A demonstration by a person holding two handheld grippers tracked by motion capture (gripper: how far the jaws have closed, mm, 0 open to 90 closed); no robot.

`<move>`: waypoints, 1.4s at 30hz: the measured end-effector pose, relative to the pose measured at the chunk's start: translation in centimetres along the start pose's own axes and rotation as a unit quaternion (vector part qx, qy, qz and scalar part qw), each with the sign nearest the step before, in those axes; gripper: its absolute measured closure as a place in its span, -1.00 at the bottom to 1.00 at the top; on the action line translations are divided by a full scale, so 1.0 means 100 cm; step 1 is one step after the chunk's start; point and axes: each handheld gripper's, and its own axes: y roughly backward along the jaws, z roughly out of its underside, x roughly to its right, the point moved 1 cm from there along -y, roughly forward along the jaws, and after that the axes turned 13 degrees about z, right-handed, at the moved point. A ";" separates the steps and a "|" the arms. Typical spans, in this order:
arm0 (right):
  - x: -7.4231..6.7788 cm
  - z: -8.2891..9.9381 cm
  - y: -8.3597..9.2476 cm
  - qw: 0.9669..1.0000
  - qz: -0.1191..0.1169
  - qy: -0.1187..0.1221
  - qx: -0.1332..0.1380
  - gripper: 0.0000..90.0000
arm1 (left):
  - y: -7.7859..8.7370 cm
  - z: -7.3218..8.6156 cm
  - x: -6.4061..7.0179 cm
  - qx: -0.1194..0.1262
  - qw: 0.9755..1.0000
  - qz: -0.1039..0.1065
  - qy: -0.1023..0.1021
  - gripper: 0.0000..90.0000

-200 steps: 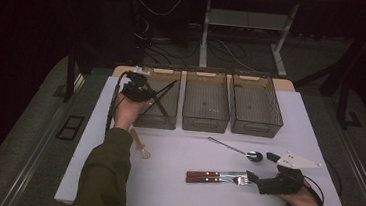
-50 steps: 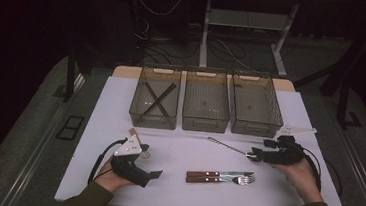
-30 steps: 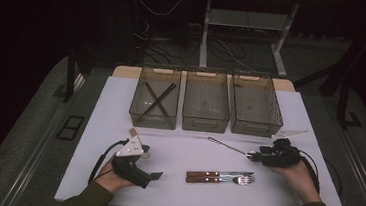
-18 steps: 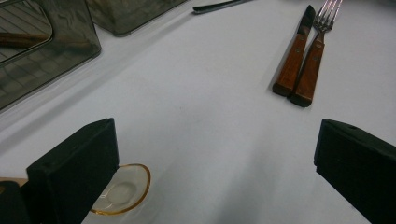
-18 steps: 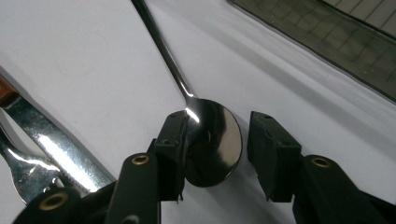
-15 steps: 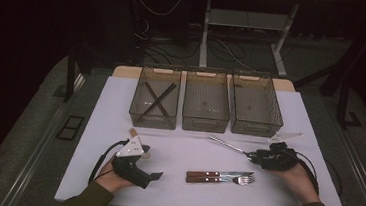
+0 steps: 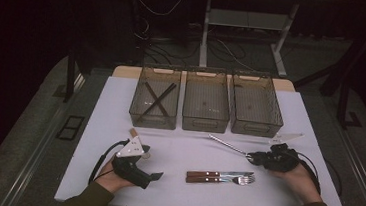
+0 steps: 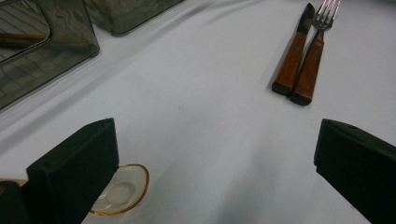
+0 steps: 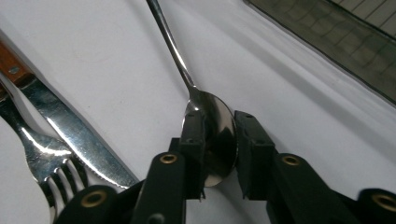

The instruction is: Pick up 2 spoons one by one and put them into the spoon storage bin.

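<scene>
A steel spoon (image 7: 228,145) lies slanted on the white table (image 7: 177,147), in front of the middle and right bins. My right gripper (image 7: 255,159) is down at its bowl end. In the right gripper view the jaws have just been closing, and their pads (image 9: 195,135) now press both sides of the spoon bowl (image 9: 215,140). My left gripper (image 7: 151,163) rests at the front left with its jaws wide apart (image 8: 217,126) and nothing between them. A small clear dish with an amber rim (image 8: 122,192) lies beside its left jaw.
A wooden-handled knife (image 7: 214,174) and fork (image 7: 224,180) lie side by side at the front centre, just left of the right gripper. Three smoky plastic bins (image 7: 204,121) stand in a row at the back. The left one (image 7: 135,106) holds two crossed dark sticks (image 7: 154,100).
The left hand has come back from the left bin to the front left, leaving the crossed sticks inside. The right gripper has moved up to the spoon, and its jaws have narrowed onto the bowl.
</scene>
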 end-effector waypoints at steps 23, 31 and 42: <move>-0.001 -0.001 0.008 0.999 -0.029 0.017 -0.003 0.96 | 0.000 0.000 0.000 0.002 1.000 0.004 -0.003 -1.00; -0.001 -0.002 0.009 1.000 -0.022 0.018 0.003 0.96 | 0.001 0.000 0.001 0.003 1.000 0.005 -0.003 -0.95; 0.000 -0.007 0.020 1.000 0.003 -0.010 0.013 0.96 | 0.003 -0.001 -0.001 0.011 1.000 -0.007 0.005 -1.00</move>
